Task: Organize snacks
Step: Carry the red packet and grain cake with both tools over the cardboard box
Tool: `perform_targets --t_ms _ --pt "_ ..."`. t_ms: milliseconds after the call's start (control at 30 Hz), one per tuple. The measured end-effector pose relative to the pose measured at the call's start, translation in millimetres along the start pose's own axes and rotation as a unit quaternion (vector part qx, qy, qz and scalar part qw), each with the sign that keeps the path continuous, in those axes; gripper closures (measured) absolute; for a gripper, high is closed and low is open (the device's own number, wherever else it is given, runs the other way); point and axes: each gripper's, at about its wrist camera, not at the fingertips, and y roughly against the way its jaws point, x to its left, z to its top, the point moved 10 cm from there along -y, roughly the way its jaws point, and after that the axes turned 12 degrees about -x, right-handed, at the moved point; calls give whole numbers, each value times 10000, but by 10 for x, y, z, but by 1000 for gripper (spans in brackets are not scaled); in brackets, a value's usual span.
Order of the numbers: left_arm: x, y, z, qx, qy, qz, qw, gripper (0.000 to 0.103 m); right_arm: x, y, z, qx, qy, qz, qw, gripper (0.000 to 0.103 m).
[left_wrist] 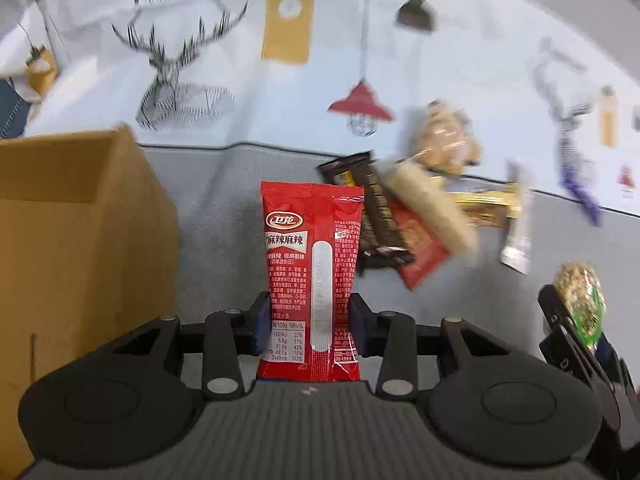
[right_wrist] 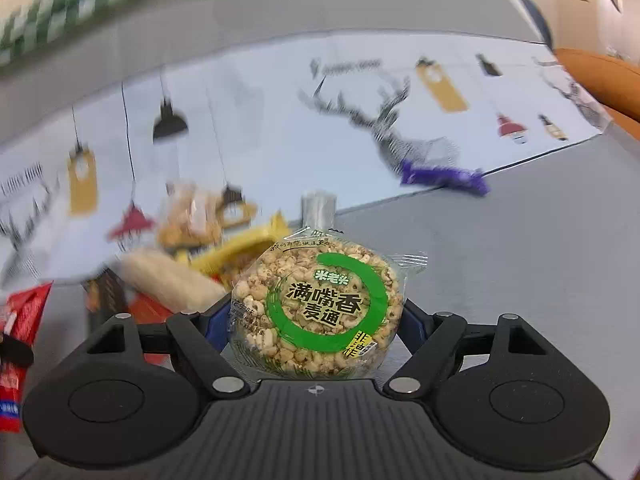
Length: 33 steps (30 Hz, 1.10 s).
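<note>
Fingers [left_wrist: 260, 320] of the left gripper [left_wrist: 308, 320] are seen pressed against both sides of a red spicy-strip packet [left_wrist: 310, 264], which is held upright and pinched near its lower half. To the left of that packet, close by, a cardboard box [left_wrist: 72, 240] is seen with its top open. Beyond the packet and to its right, a loose heap of snacks [left_wrist: 420, 208] is spread on the grey table [left_wrist: 224, 184], with a dark brown bar [left_wrist: 372, 208] lying nearest the packet and a pale rice roll [left_wrist: 432, 208] resting across the heap. Farther right of the packet, a silver sachet [left_wrist: 518, 216] is seen lying apart. Over on the right gripper [right_wrist: 316, 316], a round puffed-grain cake [right_wrist: 316, 308] in clear wrap is clamped between the blue pads [right_wrist: 216, 320], its green-ringed label facing the camera. Behind everything, a patterned cloth [left_wrist: 240, 60] with deer and lamps is laid.
</note>
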Motion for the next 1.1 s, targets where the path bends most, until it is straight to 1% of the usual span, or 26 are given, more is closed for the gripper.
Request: perform_targets --t_ms 167,300,367,500,567,633,700,767,833,933,1100 --pt "65 863 -152 -430 -105 -337 9984 59 -51 789 306 -301 -123 234 9992 22" --pt "249 1485 -381 -676 -177 -453 9965 59 47 1535 491 -448 -4 593 9972 22" --pt "398 1800 -523 -829 -200 -442 9954 59 176 1914 556 -560 96 841 9948 22" --pt "766 2322 -809 -1107 -162 -249 9934 59 504 2683 590 -702 321 1476 9860 22" --pt "976 2562 -985 -1208 -81 -160 9925 59 658 3018 538 -676 359 1762 9814 22" --pt "1178 2743 -1165 -1233 31 -93 9923 59 803 3308 429 -536 296 2033 9772 22" --pt "1361 2894 -1367 -1203 140 -21 9926 59 947 3539 322 -338 269 2313 9719 22" --pt "1508 3007 -1527 -1186 227 0 9927 59 1081 3713 264 -250 392 2503 9671 22" --pt "1624 3106 -1659 -1204 289 21 9923 59 1213 3878 240 -276 501 2645 9627 22" --pt "1762 3249 -1792 -1332 403 95 9902 59 1386 4072 271 -391 660 2831 9560 22" --pt "1890 3438 -1879 -1536 564 155 9864 59 1632 4265 269 -439 947 3128 9441 22"
